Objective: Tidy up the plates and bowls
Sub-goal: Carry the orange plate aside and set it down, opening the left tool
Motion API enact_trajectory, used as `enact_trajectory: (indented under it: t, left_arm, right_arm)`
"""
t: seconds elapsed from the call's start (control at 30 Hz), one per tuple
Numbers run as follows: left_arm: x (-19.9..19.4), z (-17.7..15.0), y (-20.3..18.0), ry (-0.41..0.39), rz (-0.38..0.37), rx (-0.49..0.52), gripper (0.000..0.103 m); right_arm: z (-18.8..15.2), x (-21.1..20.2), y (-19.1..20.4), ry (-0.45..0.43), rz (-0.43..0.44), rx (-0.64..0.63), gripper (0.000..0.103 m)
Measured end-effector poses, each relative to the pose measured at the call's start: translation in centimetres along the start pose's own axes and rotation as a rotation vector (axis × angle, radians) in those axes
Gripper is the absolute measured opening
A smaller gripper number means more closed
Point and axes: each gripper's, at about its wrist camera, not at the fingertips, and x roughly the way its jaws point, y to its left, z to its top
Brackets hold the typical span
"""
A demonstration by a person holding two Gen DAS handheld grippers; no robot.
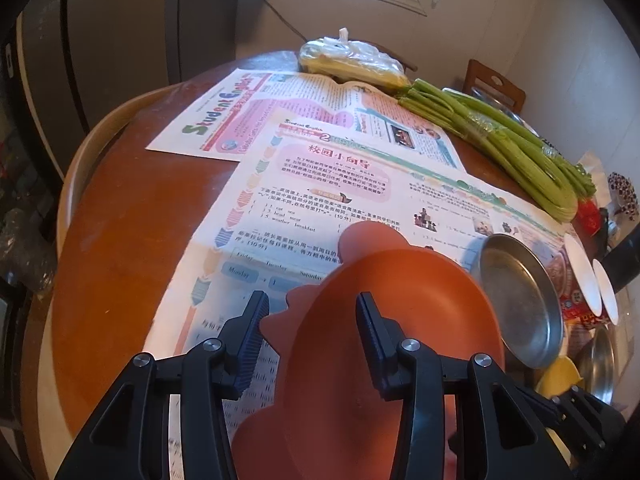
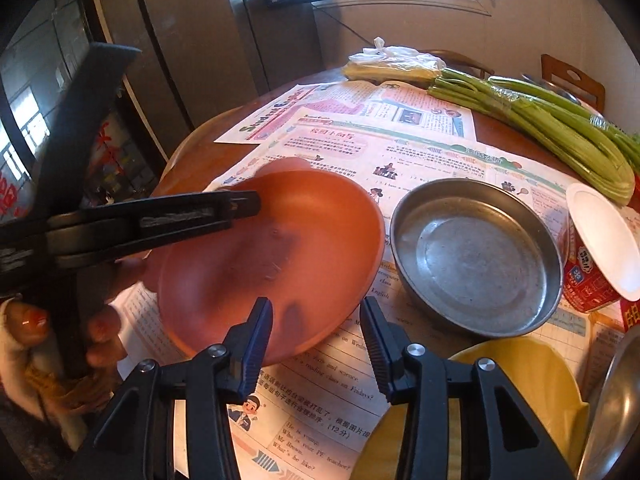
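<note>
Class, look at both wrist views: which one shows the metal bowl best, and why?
The right wrist view: the metal bowl shows whole, its rim and empty inside clear. In the left wrist view it sits squeezed toward the right edge, partly behind the orange plate.

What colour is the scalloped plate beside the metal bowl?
Terracotta orange. The scalloped plate shows best in the right wrist view, left of the metal bowl.

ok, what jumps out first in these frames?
The orange plate with a scalloped rim, mid-frame on the newspapers, its near edge between the fingers of the left hand-held gripper. Right beside it sits an empty steel bowl. A long bunch of green celery stalks lies at the far right.
</note>
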Motion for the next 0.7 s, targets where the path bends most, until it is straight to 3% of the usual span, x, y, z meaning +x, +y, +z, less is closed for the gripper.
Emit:
enact_trajectory:
  t: [0.3, 0.7]
  left_arm:
    - [1.5, -0.1, -0.2, -0.002, 0.030, 0.023, 0.048]
    - [-1.8, -1.1, 0.8, -0.087, 0.063, -0.002, 0.059]
  right_arm:
    - [-0.3, 0.4, 0.1, 0.000, 0.029, 0.016, 0.046]
    - [-0.7, -1.0, -0.4, -0.035, 0.035, 0.045, 0.046]
